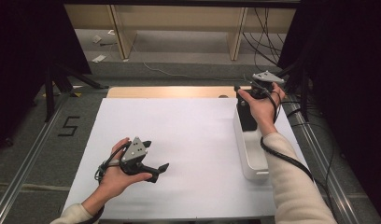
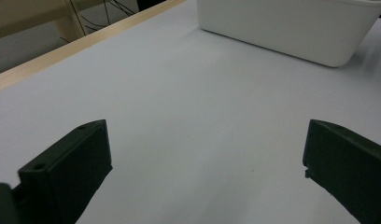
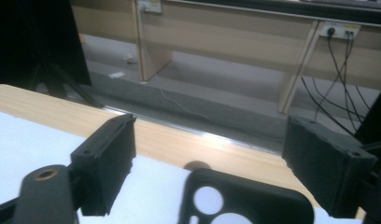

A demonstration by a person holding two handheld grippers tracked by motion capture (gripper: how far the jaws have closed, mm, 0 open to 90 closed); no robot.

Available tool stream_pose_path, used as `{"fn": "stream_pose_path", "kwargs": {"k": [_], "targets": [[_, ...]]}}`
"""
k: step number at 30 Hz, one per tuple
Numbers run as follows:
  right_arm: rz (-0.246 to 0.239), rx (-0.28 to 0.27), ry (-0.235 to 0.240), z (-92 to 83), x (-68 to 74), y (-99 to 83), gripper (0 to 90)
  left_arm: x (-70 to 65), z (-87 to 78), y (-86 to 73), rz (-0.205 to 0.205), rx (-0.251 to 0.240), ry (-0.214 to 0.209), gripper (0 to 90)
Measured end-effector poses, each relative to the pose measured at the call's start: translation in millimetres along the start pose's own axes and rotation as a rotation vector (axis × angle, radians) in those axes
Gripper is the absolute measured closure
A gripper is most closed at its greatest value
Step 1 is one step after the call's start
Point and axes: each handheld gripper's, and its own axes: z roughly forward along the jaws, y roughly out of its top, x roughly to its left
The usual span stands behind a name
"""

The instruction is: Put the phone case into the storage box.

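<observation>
My right gripper (image 3: 205,168) has its jaws apart around the black phone case (image 3: 247,198); I must squeeze both sides evenly

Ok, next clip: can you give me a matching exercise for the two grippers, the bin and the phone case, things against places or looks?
Things:
1 left gripper
2 right gripper
3 phone case
4 bin

Descriptions:
A white, long, on the right side
B black, with round cut-outs
C open, near left in the high view
D at the bin's far end, the case between its jaws

Pairs: 1-C, 2-D, 3-B, 4-A
</observation>
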Motion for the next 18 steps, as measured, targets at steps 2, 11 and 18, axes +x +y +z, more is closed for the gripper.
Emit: {"fn": "stream_pose_path", "kwargs": {"k": [2, 11, 18], "targets": [[-0.006, -0.007, 0.014, -3.1, 3.9, 0.7, 20.9, 0.2, -0.1, 0.2, -0.001, -0.001, 0.001, 0.9], [-0.025, -0.026, 0.093, -17.2, 20.9, 3.9, 23.2, 0.9, 0.6, 0.1, 0.0, 0.002, 0.004, 0.9], [-0.006, -0.015, 0.151, -26.7, 30.5, -0.5, 22.9, 1.3, 0.9, -0.1, -0.002, 0.005, 0.007, 0.9]]}}
